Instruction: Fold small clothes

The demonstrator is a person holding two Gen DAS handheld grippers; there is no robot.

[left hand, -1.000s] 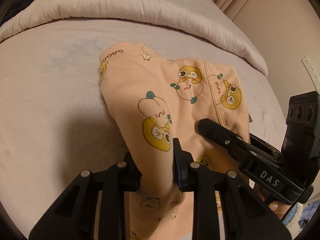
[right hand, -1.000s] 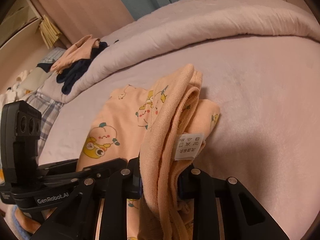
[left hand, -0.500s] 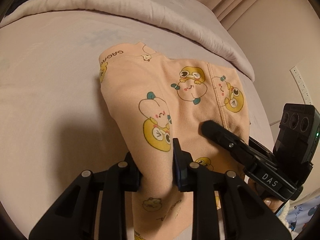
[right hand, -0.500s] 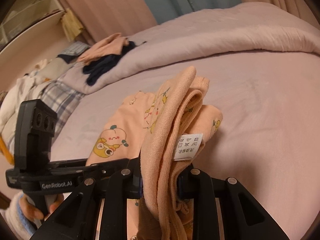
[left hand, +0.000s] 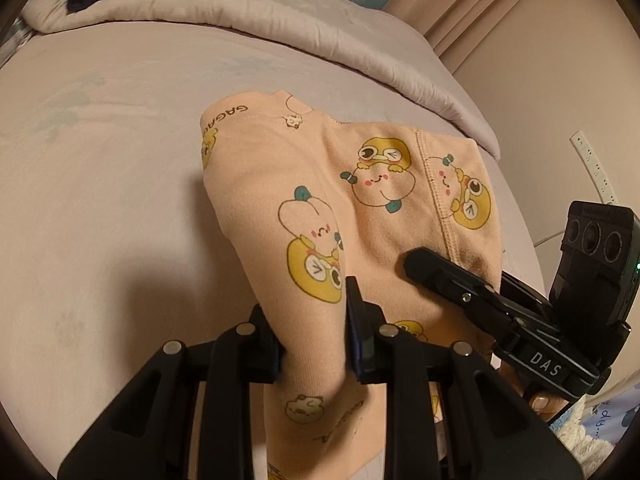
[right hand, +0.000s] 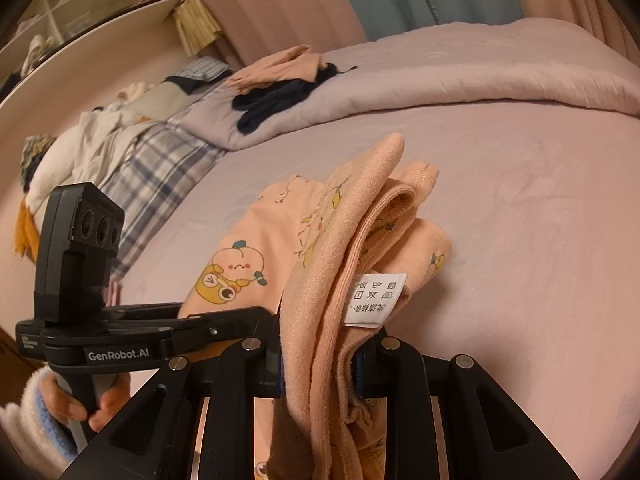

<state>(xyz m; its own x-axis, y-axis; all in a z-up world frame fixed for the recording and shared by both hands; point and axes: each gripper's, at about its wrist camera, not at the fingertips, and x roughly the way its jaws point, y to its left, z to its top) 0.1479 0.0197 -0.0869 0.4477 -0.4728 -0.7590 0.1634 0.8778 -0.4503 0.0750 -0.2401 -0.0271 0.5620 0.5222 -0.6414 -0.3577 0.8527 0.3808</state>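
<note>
Garment [left hand: 280,208] edges hidden inside both clamped tools [left hand: 314,344] [right hand: 320,364].

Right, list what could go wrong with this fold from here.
The left claw and right claw each pinch bunched layers of the peach cartoon-print garment, so a layer may slip loose. The far end lies rumpled on the bed sheet and could drag, skewing the fold.

The bed [left hand: 100,200] carries peach printed pyjama bottoms [left hand: 320,184] on its sheet, a rolled-back duvet [right hand: 460,68], and dark clothes [right hand: 272,108] on that.
</note>
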